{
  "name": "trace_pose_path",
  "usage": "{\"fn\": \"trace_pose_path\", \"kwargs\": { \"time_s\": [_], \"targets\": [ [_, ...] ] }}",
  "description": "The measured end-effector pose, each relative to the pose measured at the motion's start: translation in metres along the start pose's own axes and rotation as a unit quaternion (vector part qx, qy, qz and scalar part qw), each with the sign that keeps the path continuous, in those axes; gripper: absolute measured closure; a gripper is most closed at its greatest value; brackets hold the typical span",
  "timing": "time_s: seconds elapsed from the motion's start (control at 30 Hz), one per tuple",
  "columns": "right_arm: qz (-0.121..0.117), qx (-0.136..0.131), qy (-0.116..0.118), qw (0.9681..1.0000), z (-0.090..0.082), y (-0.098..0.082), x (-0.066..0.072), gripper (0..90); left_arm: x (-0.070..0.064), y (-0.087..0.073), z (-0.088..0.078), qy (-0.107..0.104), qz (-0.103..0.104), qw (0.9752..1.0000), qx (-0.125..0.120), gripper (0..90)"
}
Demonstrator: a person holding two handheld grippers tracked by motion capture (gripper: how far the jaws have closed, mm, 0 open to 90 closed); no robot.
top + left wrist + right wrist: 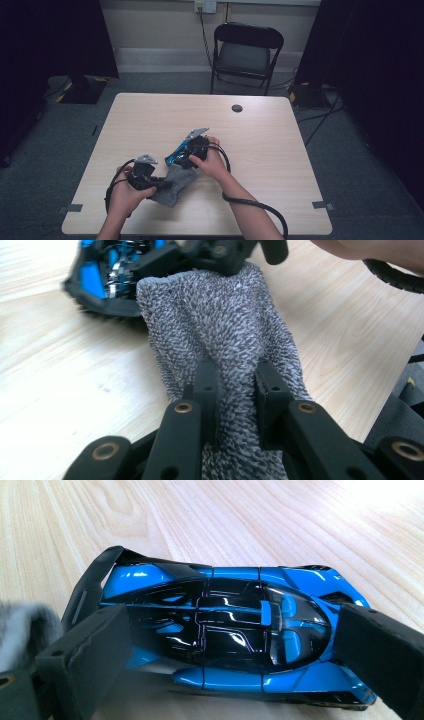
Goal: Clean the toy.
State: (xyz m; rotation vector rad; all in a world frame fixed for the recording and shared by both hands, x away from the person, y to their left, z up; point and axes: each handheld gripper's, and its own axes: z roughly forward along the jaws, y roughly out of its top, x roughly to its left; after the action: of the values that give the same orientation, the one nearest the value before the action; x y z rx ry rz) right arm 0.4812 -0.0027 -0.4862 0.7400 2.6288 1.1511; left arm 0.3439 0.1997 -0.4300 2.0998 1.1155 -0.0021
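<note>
Grey knitted fabric, a speckled sock-like sleeve (pixel 225 340), lies on the pale wooden table (pixel 280 150) with its long axis running from the left gripper (pixel 235 390) toward the right gripper (pixel 230 650). The left gripper pinches the near end of the sleeve, a fold of knit bunched between its two black pads. The far end, apparently the open mouth, rests against the glossy blue and black toy sports car (pixel 225 635), which sits just beyond it.

The right gripper holds the car nose to tail, one pad on each end, so the car's long axis spans the jaws. It appears to lie crosswise to the sleeve rather than in line with it; that relation likely governs the next move, whether the car goes in or comes out.

The high view places both hands near the front edge of the table, the left gripper (pixel 145 175) lower left, the right gripper (pixel 192 150) close beside it. The left gripper view gives the knit's weave and the contact at the mouth; the right gripper view gives the car's bodywork and a blurred grey edge of sleeve at left.
</note>
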Motion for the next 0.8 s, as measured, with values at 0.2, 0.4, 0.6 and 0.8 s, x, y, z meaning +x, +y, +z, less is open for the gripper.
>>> {"fn": "trace_pose_path", "kwargs": {
  "time_s": [0.2, 0.4, 0.6, 0.8],
  "targets": [
    [0.001, 0.0, -0.001, 1.0, 0.0, 0.0, 0.0, 1.3, 0.013, -0.003, -0.018, 0.017, -0.012, 0.9996, -0.02, 75.8],
    [0.0, -0.002, -0.001, 1.0, 0.0, 0.0, 0.0, 1.3, 0.027, -0.007, -0.031, 0.045, -0.037, 0.9967, -0.057, 75.6],
    [-0.001, 0.0, -0.001, 1.0, 0.0, 0.0, 0.001, 1.4, 0.047, -0.014, -0.034, 0.092, -0.072, 0.9891, -0.089, 75.6],
    [0.0, 0.001, -0.002, 1.0, 0.0, 0.0, 0.001, 1.4, 0.061, -0.018, -0.022, 0.133, -0.101, 0.9806, -0.103, 75.2]
  ]
}}
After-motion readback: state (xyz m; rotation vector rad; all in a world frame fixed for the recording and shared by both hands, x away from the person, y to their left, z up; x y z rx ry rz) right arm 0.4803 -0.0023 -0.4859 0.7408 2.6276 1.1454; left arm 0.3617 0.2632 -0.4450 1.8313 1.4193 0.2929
